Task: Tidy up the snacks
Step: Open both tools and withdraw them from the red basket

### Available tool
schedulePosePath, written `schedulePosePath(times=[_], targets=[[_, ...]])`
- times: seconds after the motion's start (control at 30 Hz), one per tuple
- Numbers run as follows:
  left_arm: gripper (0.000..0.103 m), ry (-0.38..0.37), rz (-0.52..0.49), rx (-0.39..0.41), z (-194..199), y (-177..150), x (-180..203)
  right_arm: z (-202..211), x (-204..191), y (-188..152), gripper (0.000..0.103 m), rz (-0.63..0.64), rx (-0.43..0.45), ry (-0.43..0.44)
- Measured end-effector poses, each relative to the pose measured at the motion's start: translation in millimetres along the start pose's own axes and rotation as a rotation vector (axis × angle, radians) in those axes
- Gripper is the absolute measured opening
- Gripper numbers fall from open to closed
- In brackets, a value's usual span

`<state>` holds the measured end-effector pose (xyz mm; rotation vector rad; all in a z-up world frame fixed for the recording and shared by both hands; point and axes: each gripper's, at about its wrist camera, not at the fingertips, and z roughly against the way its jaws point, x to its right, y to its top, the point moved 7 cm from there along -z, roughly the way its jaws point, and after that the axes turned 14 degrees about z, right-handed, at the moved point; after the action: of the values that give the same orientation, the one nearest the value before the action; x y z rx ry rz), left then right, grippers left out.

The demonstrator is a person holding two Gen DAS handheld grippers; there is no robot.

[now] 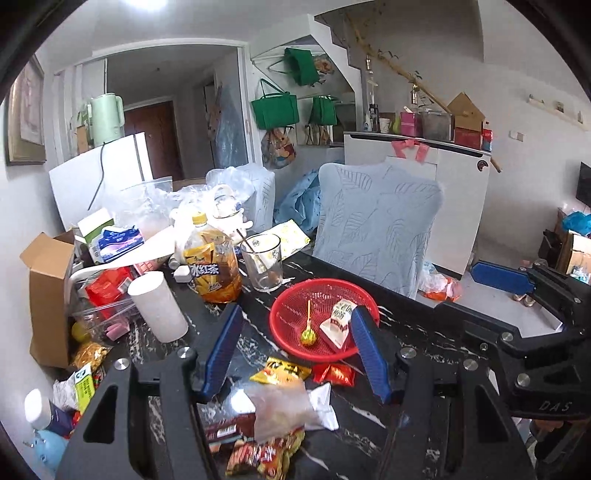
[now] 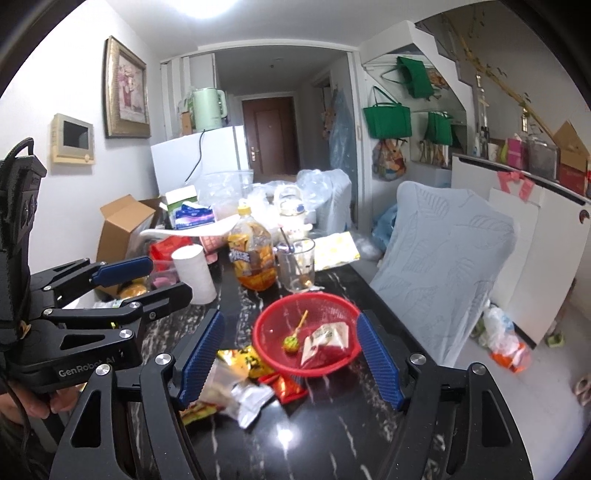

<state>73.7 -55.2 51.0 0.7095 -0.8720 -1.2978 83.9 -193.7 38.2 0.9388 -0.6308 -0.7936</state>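
My left claw [image 1: 295,354]: jaws apart, empty. My right claw [image 2: 290,356]: same. Round red plastic mesh basket [image 2: 273,314] on black marbled surface [image 2: 332,424] holds yellow-wrapped lollipop [image 2: 290,344], white-red packet [image 2: 325,341].

We see a tea bottle [image 1: 212,264] beside a glass [image 1: 263,264] mid-table [image 1: 369,410], a paper roll [image 1: 159,308] and box [image 1: 48,295] toward its left edge, and a chair [image 1: 376,236], perhaps cloth-covered, at its right.

Brightly and evenly lit from a blown-out ceiling light [image 2: 218,5] at top, with pale glare streaks on the glossy black bench [image 2: 332,424], strong fisheye bending and dark vignetted corners, mild softness on the nearest wrappers.
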Motion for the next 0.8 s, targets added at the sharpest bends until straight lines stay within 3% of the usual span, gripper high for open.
schedulePosePath(times=[0.13,0.63,0.8], targets=[[0.067,-0.002,0.008,-0.007,12,-15,-1,16,-11,-11,0.077,0.004,-0.001,-0.008],[0.067,0.01,0.072,-0.077,24,-77,-9,26,-33,-63,0.08,-0.009,-0.059,0.017],[0.067,0.007,0.126,-0.144,17,-101,-18,21,-44,-78,0.08,0.001,-0.088,0.041]])
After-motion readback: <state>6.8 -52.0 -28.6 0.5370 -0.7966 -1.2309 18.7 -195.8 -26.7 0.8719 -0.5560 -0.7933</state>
